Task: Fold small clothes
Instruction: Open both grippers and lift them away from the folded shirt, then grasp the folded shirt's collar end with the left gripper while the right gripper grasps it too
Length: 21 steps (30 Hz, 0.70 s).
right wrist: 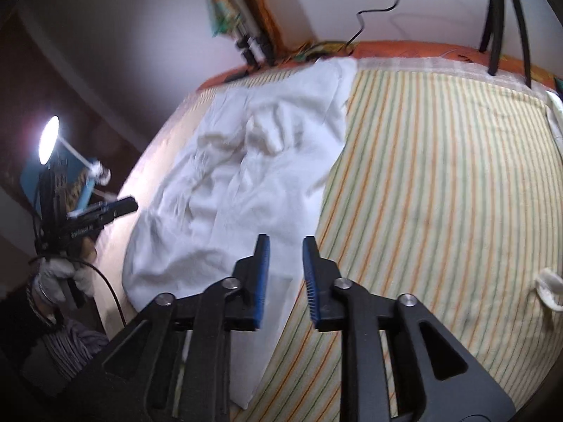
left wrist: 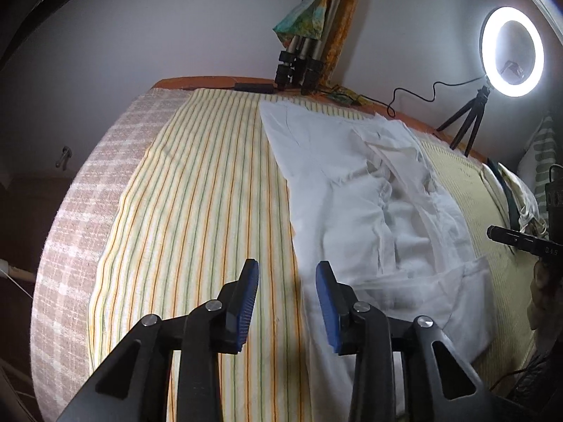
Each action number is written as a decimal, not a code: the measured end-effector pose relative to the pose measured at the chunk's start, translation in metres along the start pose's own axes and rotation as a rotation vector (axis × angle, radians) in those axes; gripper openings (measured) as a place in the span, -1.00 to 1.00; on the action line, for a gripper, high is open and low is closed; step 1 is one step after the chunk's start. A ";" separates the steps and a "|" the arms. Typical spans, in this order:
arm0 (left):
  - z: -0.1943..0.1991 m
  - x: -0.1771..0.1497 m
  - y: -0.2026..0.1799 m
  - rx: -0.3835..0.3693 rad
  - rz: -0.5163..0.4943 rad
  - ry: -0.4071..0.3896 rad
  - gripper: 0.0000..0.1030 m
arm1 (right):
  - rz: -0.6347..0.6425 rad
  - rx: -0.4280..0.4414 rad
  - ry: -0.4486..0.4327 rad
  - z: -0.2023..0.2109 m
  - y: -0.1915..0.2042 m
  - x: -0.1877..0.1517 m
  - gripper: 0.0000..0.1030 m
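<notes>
Fingers parted and empty over a crumpled white garment (left wrist: 373, 211) on my bed (left wrist: 197, 190), fold not yet begun.

My left gripper (left wrist: 286, 302) hangs with its blue-padded fingers (left wrist: 248, 302) apart, straddling the garment's left edge where it meets the striped sheet; my right gripper (right wrist: 285, 277) hovers just as released above the opposite edge near its closer corner, holding nothing. Between them the cloth lies rumpled and bunched down its middle, running lengthwise toward the far end of the bed, where a tripod (left wrist: 299, 66) and a ring light (left wrist: 512, 51) stand. I judge this the approach before a first grasp: next I need to drop each gripper onto an edge, pinch, and pull the fabric flat.
</notes>
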<state>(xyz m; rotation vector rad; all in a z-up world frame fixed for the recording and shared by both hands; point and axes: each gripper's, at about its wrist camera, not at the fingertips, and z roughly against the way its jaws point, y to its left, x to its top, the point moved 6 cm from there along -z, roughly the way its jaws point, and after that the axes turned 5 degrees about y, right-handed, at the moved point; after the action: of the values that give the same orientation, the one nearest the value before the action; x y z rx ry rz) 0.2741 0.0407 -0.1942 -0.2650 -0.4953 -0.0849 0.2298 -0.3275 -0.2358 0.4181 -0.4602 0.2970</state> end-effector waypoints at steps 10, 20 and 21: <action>-0.026 0.074 0.004 -0.068 0.052 0.028 -0.24 | -0.117 0.076 -0.040 -0.024 -0.051 0.078 -0.33; -0.089 0.140 0.006 -0.121 0.096 0.072 -0.11 | -0.116 0.102 -0.027 -0.075 -0.064 0.138 -0.33; -0.095 0.144 0.007 -0.116 0.093 0.074 -0.11 | -0.121 0.103 -0.026 -0.079 -0.066 0.142 -0.33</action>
<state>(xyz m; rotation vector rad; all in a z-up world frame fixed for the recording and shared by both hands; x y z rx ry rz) 0.4450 0.0190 -0.2071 -0.3967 -0.4045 -0.0331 0.4046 -0.3238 -0.2523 0.5487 -0.4443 0.1989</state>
